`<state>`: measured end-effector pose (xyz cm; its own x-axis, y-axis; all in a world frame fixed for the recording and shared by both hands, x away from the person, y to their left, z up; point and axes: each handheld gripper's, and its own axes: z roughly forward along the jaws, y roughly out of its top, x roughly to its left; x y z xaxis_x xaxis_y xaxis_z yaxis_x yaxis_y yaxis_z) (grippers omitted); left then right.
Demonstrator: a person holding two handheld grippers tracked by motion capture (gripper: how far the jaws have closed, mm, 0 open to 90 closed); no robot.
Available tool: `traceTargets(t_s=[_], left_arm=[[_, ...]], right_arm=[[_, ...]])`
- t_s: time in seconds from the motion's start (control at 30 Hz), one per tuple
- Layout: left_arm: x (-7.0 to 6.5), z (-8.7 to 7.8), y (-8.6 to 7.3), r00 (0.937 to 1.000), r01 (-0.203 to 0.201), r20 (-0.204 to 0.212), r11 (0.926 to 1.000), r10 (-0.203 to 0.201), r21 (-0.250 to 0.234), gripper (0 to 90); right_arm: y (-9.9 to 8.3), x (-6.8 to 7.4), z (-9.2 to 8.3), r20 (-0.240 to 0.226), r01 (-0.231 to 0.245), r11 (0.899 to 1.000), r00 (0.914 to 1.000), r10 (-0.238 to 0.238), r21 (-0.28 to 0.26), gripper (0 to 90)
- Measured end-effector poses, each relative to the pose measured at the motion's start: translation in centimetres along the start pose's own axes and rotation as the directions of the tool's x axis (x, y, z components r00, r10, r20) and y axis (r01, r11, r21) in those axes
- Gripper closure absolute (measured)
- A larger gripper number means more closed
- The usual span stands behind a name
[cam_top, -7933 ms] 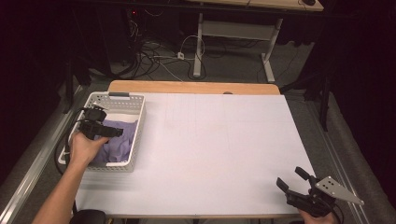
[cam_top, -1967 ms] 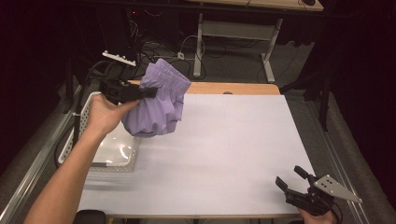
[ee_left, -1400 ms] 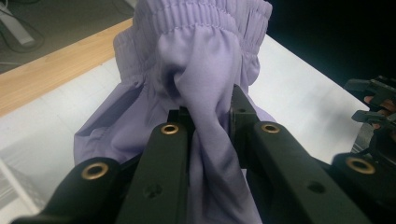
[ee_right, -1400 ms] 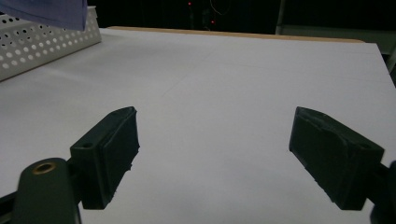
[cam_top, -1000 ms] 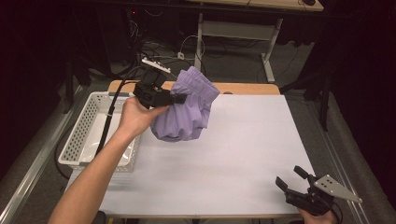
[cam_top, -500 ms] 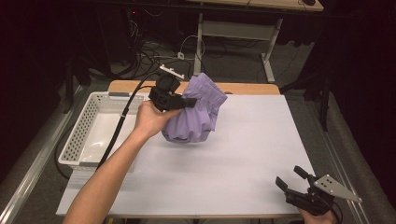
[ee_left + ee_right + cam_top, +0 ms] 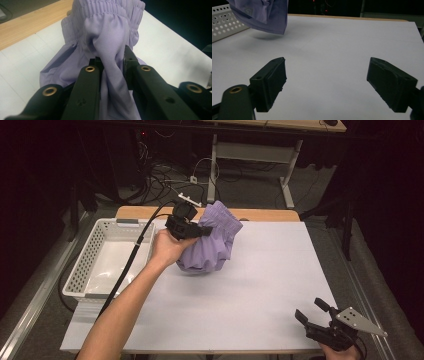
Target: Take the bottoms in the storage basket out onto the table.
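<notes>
White sheeting covers the table (image 7: 260, 290), which stands in a dark room with cables and a desk frame on the floor beyond it. Nearest the camera, at the table's front right corner, the right gripper (image 7: 314, 315) sits low over the surface in the person's hand, its two black jaws spread wide apart with only bare white table between them, as the right gripper view confirms (image 7: 325, 82). Farther in and to the left, the person's left forearm reaches diagonally across the table to the left gripper (image 7: 202, 232), whose jaws are pressed together on a bunched fold of a lilac garment (image 7: 210, 245); the left gripper view shows the fabric (image 7: 105, 37) pinched between the black jaws, with a gathered elastic band running across the top of the cloth. The garment hangs in a crumpled mass from that grip, over the far left part of the table, and the right gripper view shows its lower edge (image 7: 265, 17) clear of the surface with a soft shadow beneath it. Just left of it, a white perforated plastic basket (image 7: 95, 262) rests on the table's left edge, well apart from the right gripper. Behind the garment, a strip of bare wooden tabletop (image 7: 260, 214) runs along the far edge.
</notes>
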<state>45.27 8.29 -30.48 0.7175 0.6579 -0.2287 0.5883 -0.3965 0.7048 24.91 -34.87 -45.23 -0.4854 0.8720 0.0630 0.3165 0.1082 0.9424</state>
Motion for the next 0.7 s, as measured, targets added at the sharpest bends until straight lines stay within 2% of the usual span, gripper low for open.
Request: traceTargets(t_s=[0.2,0.4,0.7], left_arm=[[0.6,1.3,-0.2,0.9997,0.023,-0.010,0.9997,-0.023,0.003,77.6],[1.4,2.7,-0.6,0.9986,0.036,-0.039,0.9992,-0.036,0.015,77.2],[2.6,4.3,-1.4,0.9951,0.080,-0.060,0.9966,-0.079,0.018,76.6]], right_arm=[[0.0,0.0,0.0,0.000,0.001,1.000,1.0000,-0.001,0.001,16.7],[0.0,0.0,0.0,0.001,0.000,1.000,1.0000,0.000,0.001,16.7],[0.0,0.0,0.0,-0.003,0.003,1.000,1.0000,-0.003,-0.002,16.7]])
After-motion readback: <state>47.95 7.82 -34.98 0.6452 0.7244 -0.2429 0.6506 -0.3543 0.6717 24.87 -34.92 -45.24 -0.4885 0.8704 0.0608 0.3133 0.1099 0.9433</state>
